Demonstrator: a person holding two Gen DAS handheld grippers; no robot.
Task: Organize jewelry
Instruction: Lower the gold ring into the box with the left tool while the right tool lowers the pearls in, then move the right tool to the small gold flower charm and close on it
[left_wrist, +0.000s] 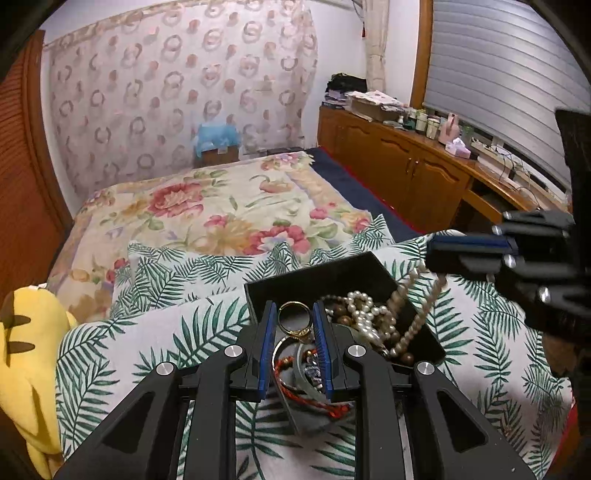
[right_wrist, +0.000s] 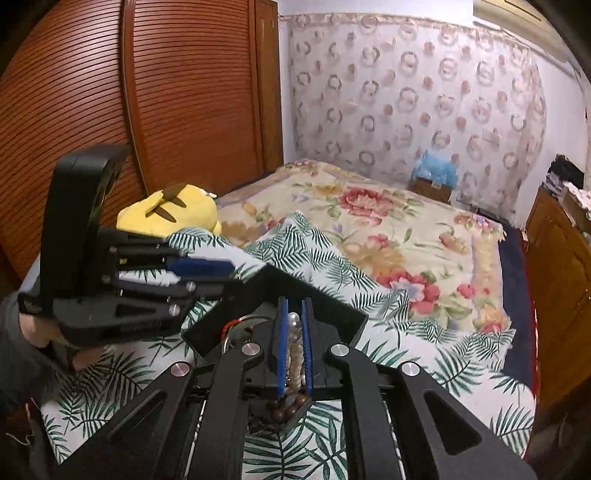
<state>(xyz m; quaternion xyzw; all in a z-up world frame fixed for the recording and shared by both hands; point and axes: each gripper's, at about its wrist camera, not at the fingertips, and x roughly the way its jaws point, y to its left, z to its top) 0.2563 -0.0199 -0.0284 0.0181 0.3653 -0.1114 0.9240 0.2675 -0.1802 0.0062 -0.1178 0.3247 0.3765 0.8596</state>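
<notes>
The left gripper (left_wrist: 294, 317) pinches a gold ring (left_wrist: 293, 319) between its blue pads, right above the near end of the black box (left_wrist: 354, 273) that sits on the palm-leaf cloth (left_wrist: 155, 332). The right gripper (right_wrist: 294, 321) is clamped on a bead necklace (right_wrist: 294, 347) (pale beads, brown ones toward its base), whose strand trails down into the box among pearls (left_wrist: 364, 314) and a red cord (left_wrist: 306, 400).

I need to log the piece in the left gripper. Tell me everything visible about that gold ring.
The gold ring is a shiny yellow-metal band with a thicker ornamented head at its lower edge. It stands on edge, its opening facing the camera, pinched between the left gripper and its blue pads, above the black jewelry box. It hangs apart from the pearl necklace.
</notes>
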